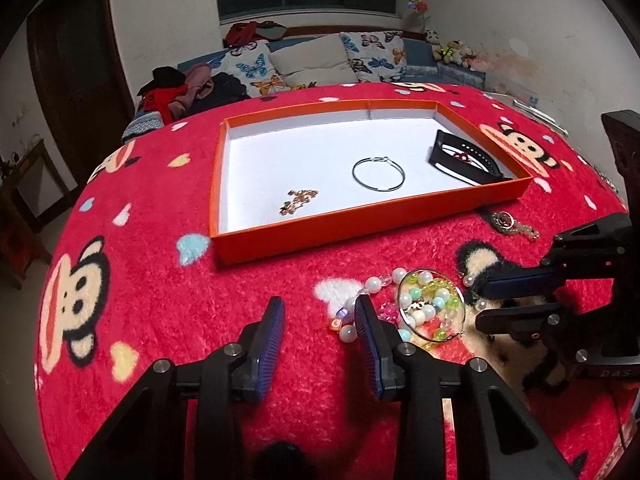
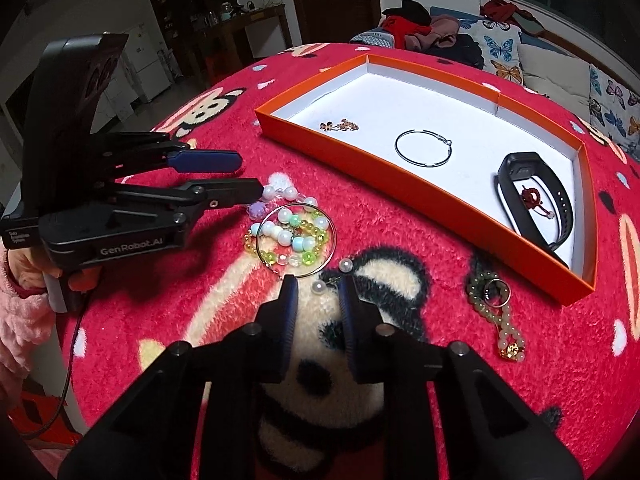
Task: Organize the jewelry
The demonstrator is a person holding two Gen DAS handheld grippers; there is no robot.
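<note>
An orange tray (image 1: 360,224) (image 2: 440,188) with a white floor holds a silver hoop (image 1: 378,173) (image 2: 423,148), a small gold chain (image 1: 298,201) (image 2: 339,125), and a black wristband (image 1: 464,158) (image 2: 534,196) with a red charm inside. A pile of bead bracelets with a metal bangle (image 1: 430,306) (image 2: 296,236) lies on the red blanket. My left gripper (image 1: 320,312) (image 2: 250,176) is open, just left of the pile. My right gripper (image 2: 316,288) (image 1: 480,300) is open with a pearl bead (image 2: 319,287) between its tips. A green bead bracelet with a ring (image 2: 496,300) (image 1: 514,226) lies near the tray.
The red cartoon-monkey blanket (image 1: 160,280) covers the round table. A sofa with butterfly pillows (image 1: 320,60) and clothes stands behind it. A person's pink sleeve (image 2: 16,300) holds the left gripper.
</note>
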